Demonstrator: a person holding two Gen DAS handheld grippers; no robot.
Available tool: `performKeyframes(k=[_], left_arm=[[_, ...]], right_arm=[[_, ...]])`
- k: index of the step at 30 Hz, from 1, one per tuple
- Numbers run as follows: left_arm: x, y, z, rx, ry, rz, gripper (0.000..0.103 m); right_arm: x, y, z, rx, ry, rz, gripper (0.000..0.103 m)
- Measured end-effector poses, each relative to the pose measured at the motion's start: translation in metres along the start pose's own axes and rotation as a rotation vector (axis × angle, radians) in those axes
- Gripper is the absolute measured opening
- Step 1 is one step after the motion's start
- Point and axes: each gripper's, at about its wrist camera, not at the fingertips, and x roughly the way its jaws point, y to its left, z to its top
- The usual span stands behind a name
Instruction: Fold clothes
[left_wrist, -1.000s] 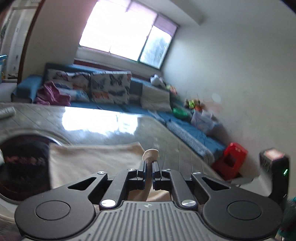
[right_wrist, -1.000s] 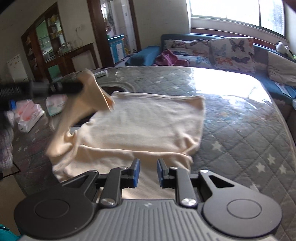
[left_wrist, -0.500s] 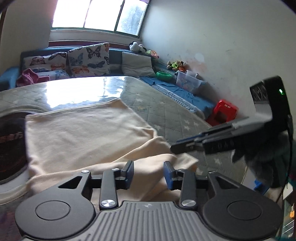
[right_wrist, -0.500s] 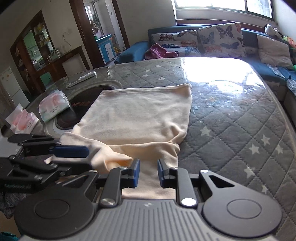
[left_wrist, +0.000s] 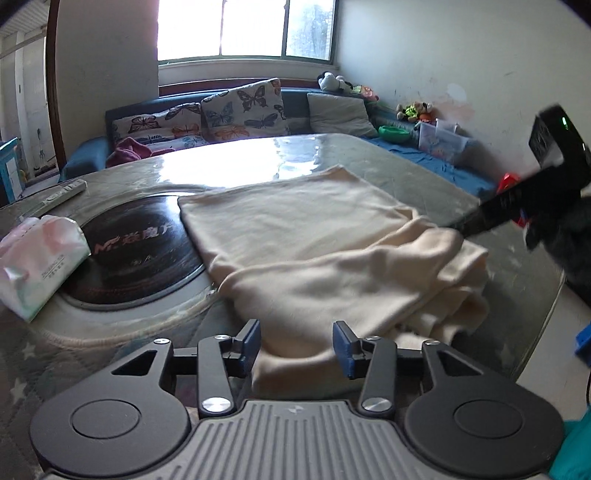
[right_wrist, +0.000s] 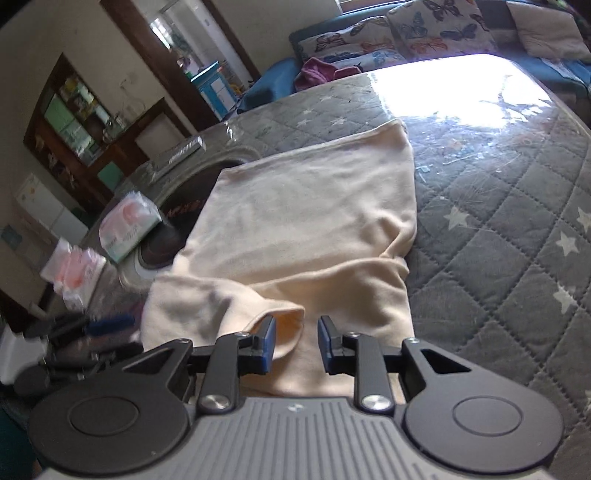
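A cream garment (left_wrist: 317, 236) lies on the quilted grey table, its near part folded over in loose layers; it also shows in the right wrist view (right_wrist: 310, 206). My left gripper (left_wrist: 297, 341) is open and empty, just above the garment's near edge. My right gripper (right_wrist: 295, 341) is open over the folded near end, a sleeve cuff (right_wrist: 284, 325) between its jaws but not pinched. The right gripper also shows as a dark bar at the right of the left wrist view (left_wrist: 517, 199), beside the fold. The left gripper appears blurred at lower left in the right wrist view (right_wrist: 92, 325).
A round dark inset (left_wrist: 140, 243) sits in the table left of the garment. Tissue packs (left_wrist: 37, 258) and a remote (left_wrist: 62, 192) lie at the left. A sofa with butterfly cushions (left_wrist: 221, 114) stands behind. The table edge (left_wrist: 546, 325) drops off at the right.
My left gripper let go of the sleeve it had carried over and drew back to the near edge, jaws wider. The right gripper tilted over the fold and opened a little.
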Motion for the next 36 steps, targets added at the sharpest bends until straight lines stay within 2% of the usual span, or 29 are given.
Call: performKeyframes(k=[6,16,23,31,33,34,36], left_arm=[[0.001,-0.014,0.000,0.061,-0.016,0.004,0.046],[0.023,-0.056,0.024,0.158,-0.053,-0.081,0.049],[0.046,-0.090,0.030,0.232,-0.061,-0.122,0.050],[0.062,-0.108,0.037,0.267,-0.074,-0.127,0.050],[0.064,-0.109,0.036,0.265,-0.076,-0.139,0.050],[0.064,-0.110,0.036,0.263,-0.075,-0.144,0.050],[0.064,-0.109,0.034,0.259,-0.068,-0.147,0.050]], right_arm=[[0.000,-0.005,0.004,0.076,0.014,0.037,0.028],[-0.005,-0.014,0.003,0.146,0.030,0.068,0.029],[-0.001,-0.020,0.002,0.216,0.057,0.135,0.029],[0.006,-0.019,0.003,0.268,0.068,0.211,0.029],[0.006,-0.021,0.004,0.289,0.067,0.217,0.030],[0.008,-0.023,0.005,0.298,0.070,0.210,0.035],[0.012,-0.025,0.005,0.310,0.081,0.204,0.038]])
